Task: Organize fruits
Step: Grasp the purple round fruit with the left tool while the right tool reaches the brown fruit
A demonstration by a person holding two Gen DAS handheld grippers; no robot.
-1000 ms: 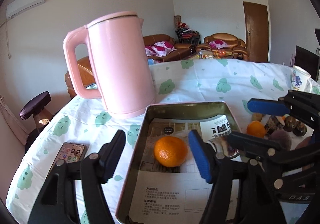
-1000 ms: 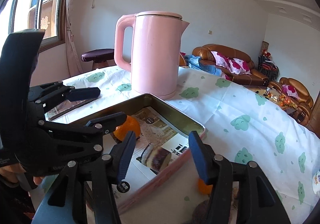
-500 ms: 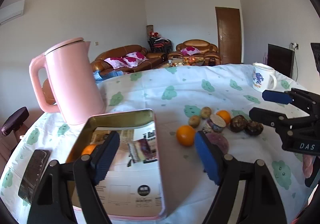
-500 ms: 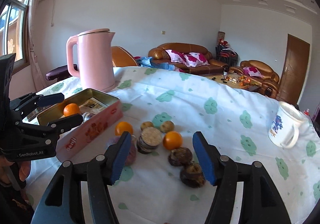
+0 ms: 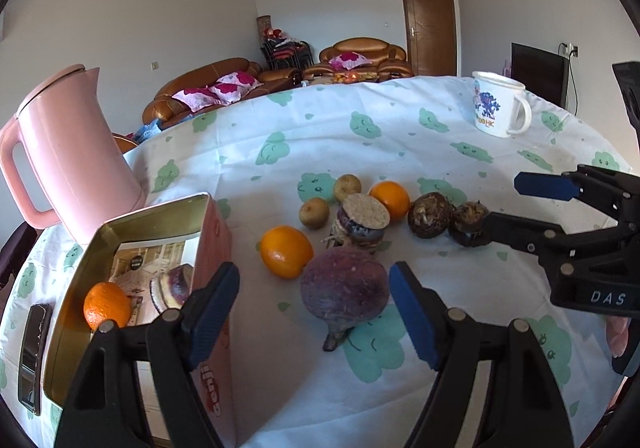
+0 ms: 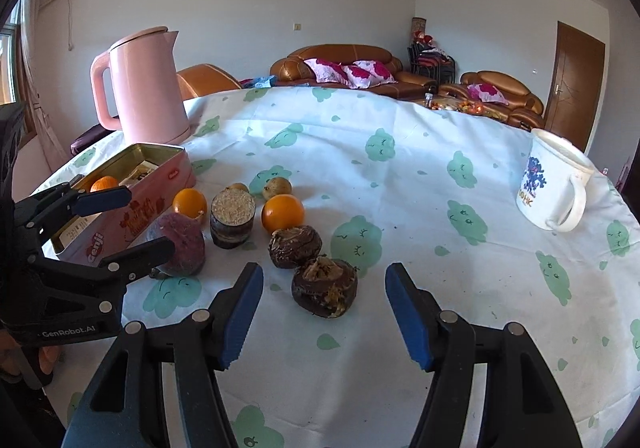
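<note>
On the counter point(image 6: 400, 175), under a cloud-print cloth, fruit sits in a loose cluster just right of a pink tin point(image 5: 212, 248). Left gripper point(image 5: 314, 310) is spread wide, nothing held, a purple round fruit point(image 5: 345, 290) between its fingers w/o contact. Right gripper point(image 6: 323, 310) is also released, a dark brown husked fruit point(image 6: 325, 288) lying in the gap betw. its pads.

Left wrist view shows the tin's inside: one orange point(image 5: 106, 306), a cut purple piece point(image 5: 173, 286) & printed paper, plus a phone point(image 5: 34, 356) by the tin's left side. Right wrist view gives only the orange's top over the rim, but shows the tin's outer face w/ "Genji" lettering point(image 6: 95, 244).

Two more oranges point(image 6: 282, 212) point(image 6: 189, 201) lie outside the tin. Mug point(image 6: 554, 183) reads "HK"; other letters unclear. Left gripper body reads "GenRobot.AI", right one "DAS". Pink kettle point(image 6: 146, 85) stands behind the tin.
</note>
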